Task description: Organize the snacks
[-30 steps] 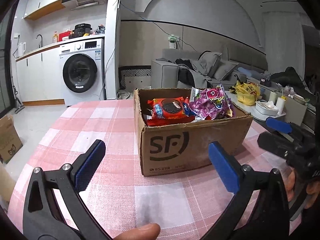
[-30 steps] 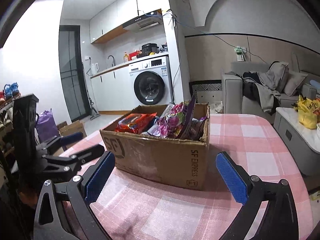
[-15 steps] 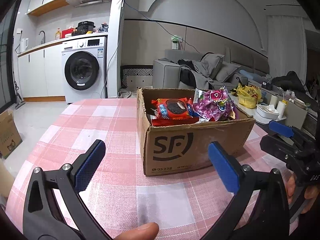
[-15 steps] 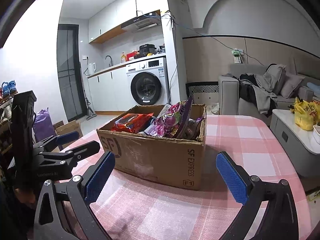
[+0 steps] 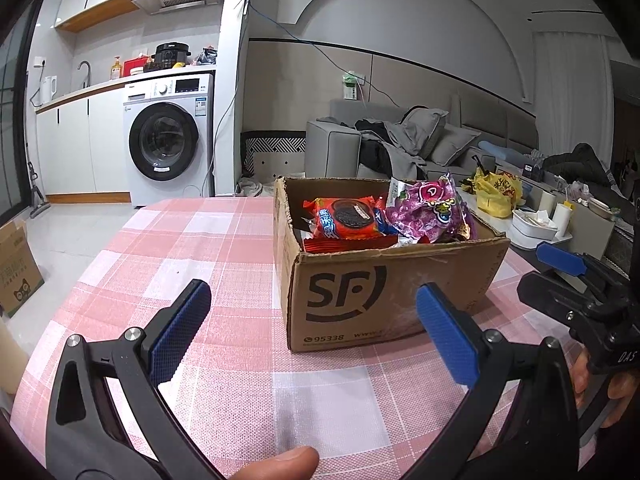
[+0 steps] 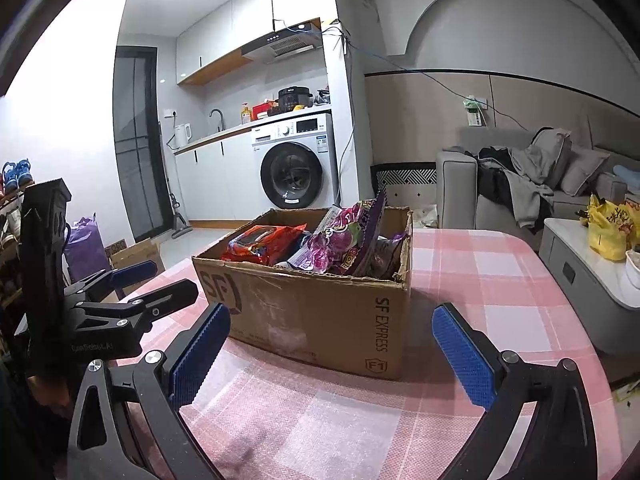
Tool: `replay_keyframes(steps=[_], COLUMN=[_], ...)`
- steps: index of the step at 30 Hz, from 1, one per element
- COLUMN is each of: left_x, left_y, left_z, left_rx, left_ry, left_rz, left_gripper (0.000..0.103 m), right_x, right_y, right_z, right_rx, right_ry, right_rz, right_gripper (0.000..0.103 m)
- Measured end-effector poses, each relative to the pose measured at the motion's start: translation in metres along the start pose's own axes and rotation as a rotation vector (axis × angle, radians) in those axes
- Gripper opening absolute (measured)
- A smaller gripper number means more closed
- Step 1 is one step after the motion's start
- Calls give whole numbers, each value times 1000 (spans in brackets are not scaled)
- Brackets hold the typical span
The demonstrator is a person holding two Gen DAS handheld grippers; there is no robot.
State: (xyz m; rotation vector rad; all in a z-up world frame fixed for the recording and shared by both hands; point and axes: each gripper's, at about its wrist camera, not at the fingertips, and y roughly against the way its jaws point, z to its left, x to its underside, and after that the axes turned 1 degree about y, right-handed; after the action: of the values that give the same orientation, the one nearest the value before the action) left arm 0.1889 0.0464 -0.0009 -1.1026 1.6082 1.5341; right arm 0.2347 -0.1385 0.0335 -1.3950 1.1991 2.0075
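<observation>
Both grippers empty, fingers spread wide, hovering low over the pink checked worktop (image 5: 224, 240). Cardboard box (image 5: 384, 296) sits ahead of the left gripper (image 5: 312, 332), offset toward its right finger; from the right gripper (image 6: 332, 356) it's dead ahead, between the fingers but clear of them. Snacks are in the box: orange cookie pack (image 5: 346, 222) lying on top, purple candy bag (image 5: 430, 212) propped beside it, more packets underneath, probably, too buried to identify. No loose snacks visible on the worktop. Fits either snacks all boxed or about to be taken out for sorting; can't call the step, so no next move.
</observation>
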Motion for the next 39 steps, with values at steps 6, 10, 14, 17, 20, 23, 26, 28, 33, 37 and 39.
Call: replay_keyframes(steps=[6, 10, 14, 17, 20, 23, 26, 28, 33, 37, 39], left_x=[1, 1, 1, 2, 2, 2, 2, 2, 2, 2, 2], left_y=[-2, -2, -1, -1, -1, -1, -1, -1, -1, -1, -1], left_z=[0, -1, 0, -1, -1, 0, -1, -1, -1, -1, -1], left_rx=[1, 1, 3, 3, 3, 4, 3, 3, 4, 3, 3], left_ry=[-2, -3, -6, -6, -5, -7, -7, -6, -6, -5, -6], left_rz=[-1, -1, -4, -3, -4, -4, -4, -4, -4, -4, -5], left_gripper=[102, 102, 102, 102, 102, 102, 102, 102, 102, 102, 102], right_x=[1, 2, 0, 0, -1, -1, -1, -1, -1, 0, 0], right_y=[0, -1, -3, -3, -5, -5, -5, -5, -5, -6, -7], right_z=[-1, -3, -4, -4, -5, -5, -5, -5, -4, -4, -4], right_rx=[2, 4, 5, 6, 4, 4, 3, 3, 3, 2, 2], right_ry=[-3, -7, -8, -6, -4, -1, -3, -3, -2, -3, -1], right_rz=[6, 9, 12, 11, 13, 12, 13, 13, 13, 12, 13], right_gripper=[103, 103, 103, 103, 103, 103, 103, 103, 103, 103, 103])
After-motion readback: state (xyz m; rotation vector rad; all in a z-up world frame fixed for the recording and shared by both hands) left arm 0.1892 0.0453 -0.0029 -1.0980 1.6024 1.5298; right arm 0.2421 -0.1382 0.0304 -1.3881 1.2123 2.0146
